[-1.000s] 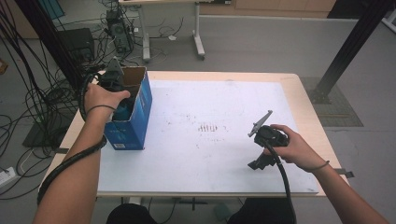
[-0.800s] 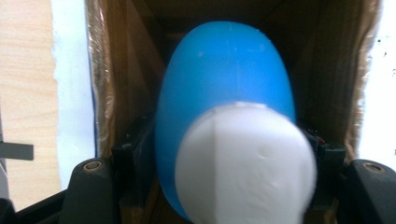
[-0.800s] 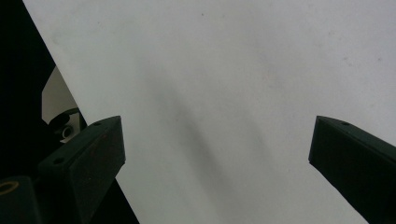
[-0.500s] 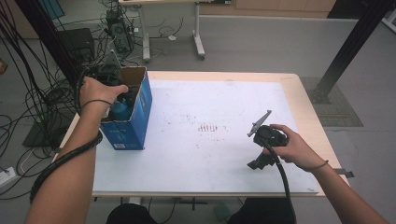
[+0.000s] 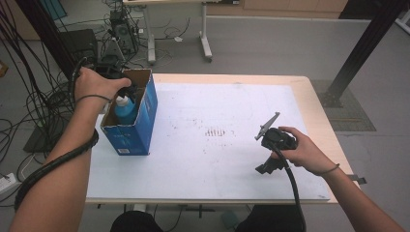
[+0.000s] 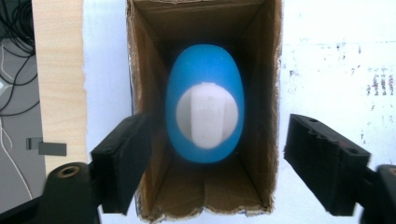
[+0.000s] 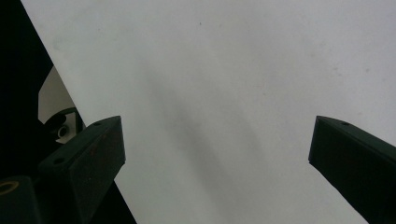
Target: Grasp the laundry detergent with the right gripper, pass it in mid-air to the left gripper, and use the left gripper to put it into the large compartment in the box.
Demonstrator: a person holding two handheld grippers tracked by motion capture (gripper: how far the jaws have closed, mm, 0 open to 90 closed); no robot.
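At the left end of the table [image 5: 203,159] we have the blue bottle [image 6: 205,109] standing upright inside the open cardboard box [image 5: 140,123], white cap up, so we judge the placing itself done: the bottle rests on the box floor between the cardboard walls and nothing grips it. Our left gripper [image 6: 217,163] hangs directly above the box mouth, looking straight down, and its jaws have just been opening; they now stand apart, wider than the bottle, one over each side wall of the box, with no pad touching the blue body. What is left for us, as far as we can judge, is to lift that hand clear of the box. From the high view our left hand [image 5: 94,84] sits over the far end of the box, wrist bent down, forearm reaching in from the lower left. Our right gripper [image 7: 217,158] rests well apart near the table's right side, jaws wide and empty over bare white surface, held low in the right hand [image 5: 302,152].
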